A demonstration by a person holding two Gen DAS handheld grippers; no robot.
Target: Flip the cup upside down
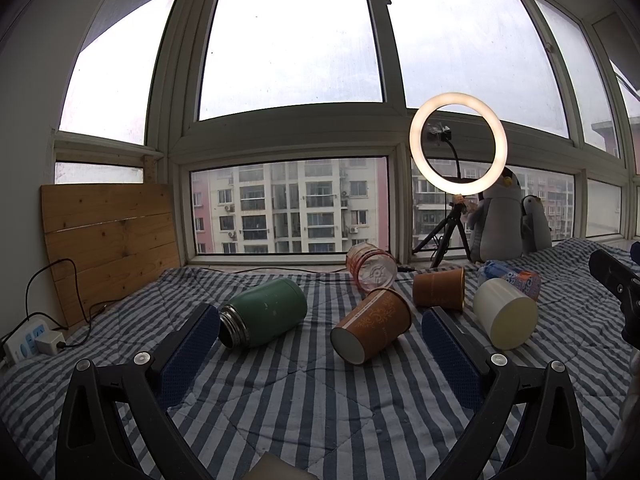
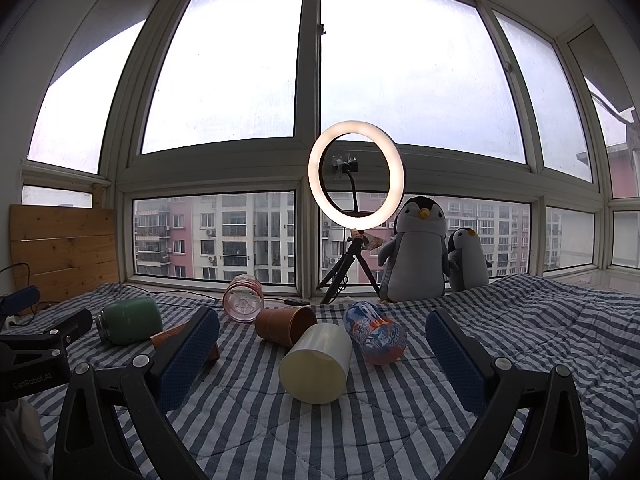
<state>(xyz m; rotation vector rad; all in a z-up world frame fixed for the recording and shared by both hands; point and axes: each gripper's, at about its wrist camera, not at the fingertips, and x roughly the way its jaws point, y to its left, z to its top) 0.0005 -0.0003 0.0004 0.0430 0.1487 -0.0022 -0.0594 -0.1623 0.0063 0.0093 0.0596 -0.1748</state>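
Observation:
Several cups lie on their sides on a blue-and-white striped quilt (image 1: pixel 304 404). In the left wrist view a patterned brown paper cup (image 1: pixel 372 330) lies just ahead of my left gripper (image 1: pixel 320 313), base toward me. A green flask (image 1: pixel 264 312) rests beside the left finger. A cream cup (image 2: pixel 316 364) lies right in front of my right gripper (image 2: pixel 321 316), base toward me. Around it are a plain brown cup (image 2: pixel 284 324), a blue-orange cup (image 2: pixel 374 334) and a pink clear cup (image 2: pixel 243 304). Both grippers are open and hold nothing.
A lit ring light on a tripod (image 2: pixel 356 180) and two plush penguins (image 2: pixel 416 248) stand by the window at the back. A wooden board (image 1: pixel 108 240) leans at the left, with a power strip and cable (image 1: pixel 28 340) below it.

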